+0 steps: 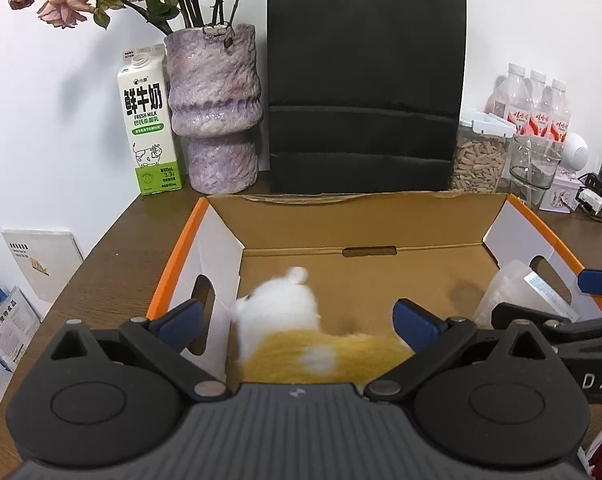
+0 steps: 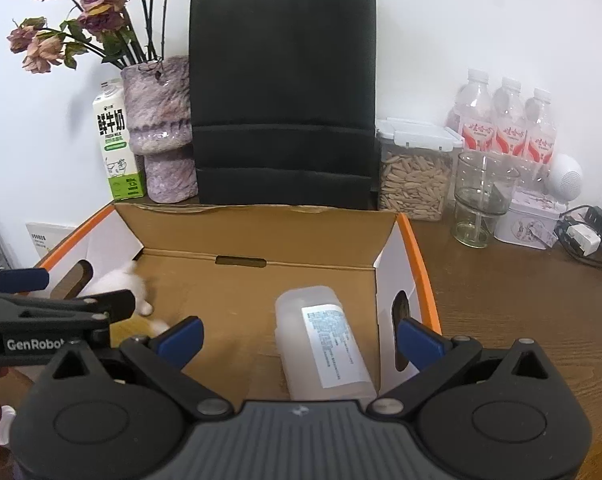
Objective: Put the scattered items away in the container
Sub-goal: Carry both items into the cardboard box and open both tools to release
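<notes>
- The cardboard box [image 1: 361, 224], the container here, sits open on the wooden table [image 2: 521, 300] in front of a black paper bag [image 1: 365, 80], with its orange-edged side flaps up
- The left gripper [image 1: 297, 320] hangs over the near left part of the box, its blue pads spread as wide as they go and pressing on nothing
- The plush toy [image 1: 285, 328], white and mustard yellow, lies on the box floor against the left wall, between the left jaws but free of them
- The right gripper [image 2: 299, 338] hangs over the near right part of the box, its jaws likewise wide apart and empty
- The translucent plastic bottle [image 2: 321, 344] with a white label lies on its side on the box floor just beside the right wall, between the right jaws, neither pad touching it
- Judged from this, the step in hand is the release: both items are down in the box and let go
- Whether more scattered items wait outside the box cannot be told; something red shows at the near edge of both views, too cut off to name
- The next move, as I judge it, calls for lifting both grippers straight up and back, clear of the flaps, without dragging the toy's fur or rolling the bottle
- The milk carton [image 1: 149, 120], vase [image 1: 217, 108], seed jar [image 2: 415, 168] and water bottles [image 2: 505, 120] stand at the back wall, seemingly not part of the job
</notes>
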Demonstrator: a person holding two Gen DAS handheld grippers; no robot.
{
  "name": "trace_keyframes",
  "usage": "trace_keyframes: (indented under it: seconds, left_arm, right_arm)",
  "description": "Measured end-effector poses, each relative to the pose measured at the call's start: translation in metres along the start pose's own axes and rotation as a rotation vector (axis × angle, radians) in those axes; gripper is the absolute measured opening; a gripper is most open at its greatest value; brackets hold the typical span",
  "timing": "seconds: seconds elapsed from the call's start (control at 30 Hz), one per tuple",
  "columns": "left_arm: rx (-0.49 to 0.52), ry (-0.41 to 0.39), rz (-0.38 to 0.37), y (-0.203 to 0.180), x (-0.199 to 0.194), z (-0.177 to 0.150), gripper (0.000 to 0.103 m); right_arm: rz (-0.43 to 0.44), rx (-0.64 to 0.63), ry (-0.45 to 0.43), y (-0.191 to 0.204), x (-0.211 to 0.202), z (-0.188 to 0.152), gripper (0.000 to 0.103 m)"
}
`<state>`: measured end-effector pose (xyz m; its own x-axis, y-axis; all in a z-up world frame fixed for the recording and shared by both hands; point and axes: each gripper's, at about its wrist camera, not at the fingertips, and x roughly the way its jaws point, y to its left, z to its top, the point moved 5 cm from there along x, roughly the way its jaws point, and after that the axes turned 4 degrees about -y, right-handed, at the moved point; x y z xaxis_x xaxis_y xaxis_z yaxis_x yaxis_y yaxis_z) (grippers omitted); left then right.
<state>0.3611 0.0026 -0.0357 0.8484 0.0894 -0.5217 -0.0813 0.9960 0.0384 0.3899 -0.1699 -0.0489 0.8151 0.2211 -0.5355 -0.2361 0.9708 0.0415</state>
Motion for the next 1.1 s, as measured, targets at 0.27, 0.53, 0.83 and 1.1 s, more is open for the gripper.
trace_keyframes:
  seconds: [0.27,0.53,0.83,1.1]
  left_arm:
    - [-0.012,-0.022,0.009,0.001,-0.010,0.004,0.103]
    - [-0.020,-0.084,0.005,0.002,-0.038,0.010,0.103]
    - [-0.036,-0.130,-0.004,0.009,-0.078,0.003,0.103]
    - [-0.058,-0.165,0.003,0.031,-0.118,-0.013,0.103]
  right_arm:
    - [0.007,-0.019,-0.020,0.005,-0.009,0.005,0.103]
    - [0.012,-0.039,-0.083,0.011,-0.038,0.014,0.103]
    - [0.035,-0.063,-0.118,0.021,-0.077,0.005,0.103]
    - [0.031,-0.070,-0.154,0.021,-0.115,-0.008,0.103]
